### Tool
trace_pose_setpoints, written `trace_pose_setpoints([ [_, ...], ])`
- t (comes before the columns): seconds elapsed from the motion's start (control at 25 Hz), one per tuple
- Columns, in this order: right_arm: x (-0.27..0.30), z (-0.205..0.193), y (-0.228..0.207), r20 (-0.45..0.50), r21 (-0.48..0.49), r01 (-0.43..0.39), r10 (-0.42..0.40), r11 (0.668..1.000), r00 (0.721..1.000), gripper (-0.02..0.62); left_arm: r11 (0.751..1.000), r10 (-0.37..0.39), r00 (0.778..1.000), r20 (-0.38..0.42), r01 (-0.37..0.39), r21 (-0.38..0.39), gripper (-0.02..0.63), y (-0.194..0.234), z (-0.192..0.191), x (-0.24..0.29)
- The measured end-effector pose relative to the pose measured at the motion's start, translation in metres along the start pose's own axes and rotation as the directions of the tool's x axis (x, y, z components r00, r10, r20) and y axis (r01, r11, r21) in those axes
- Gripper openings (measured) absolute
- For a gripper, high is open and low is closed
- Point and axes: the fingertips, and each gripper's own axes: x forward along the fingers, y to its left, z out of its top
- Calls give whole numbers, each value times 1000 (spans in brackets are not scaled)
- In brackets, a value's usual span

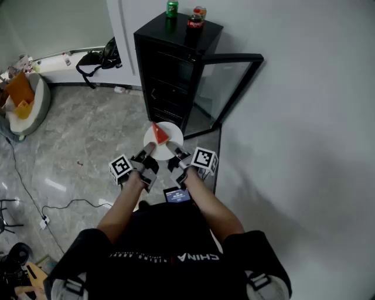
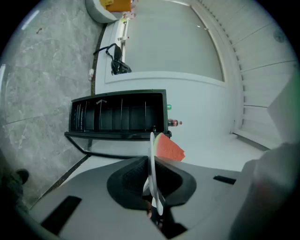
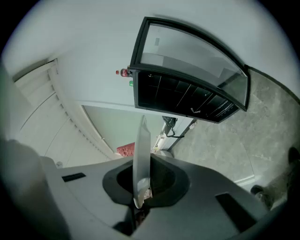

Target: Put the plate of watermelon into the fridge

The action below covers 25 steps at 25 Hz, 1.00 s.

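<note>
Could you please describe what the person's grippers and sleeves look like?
The left gripper and right gripper are both dark, each carrying a white cube with black square markers. Seen from their own cameras, the bodies are pale grey around a black hollow. The person wears a black short-sleeved top.

Soft, even indoor light; the fridge (image 1: 176,64) is dark inside, and faint glare streaks the floor (image 1: 88,140) left of it. Both gripper views bulge toward black corners, their foreground blurred.

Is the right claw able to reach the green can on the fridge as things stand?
Probably not: the right claw is shut on the plate, which the left claw grips too; the green can stands on the fridge, beyond it.
</note>
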Motion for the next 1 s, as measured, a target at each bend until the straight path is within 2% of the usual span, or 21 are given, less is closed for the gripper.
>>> trace_pose_setpoints([
  [0.48,4,4,-11,-9,-6,4,-4,1000,1000,20,1000,17,1000,2,-17,-2,29,10,3,3],
  [1.0,5,3,-12,-13,2,1,-1,1000,1000,20,1000,2,1000,1,-3,5,29,10,2,4],
])
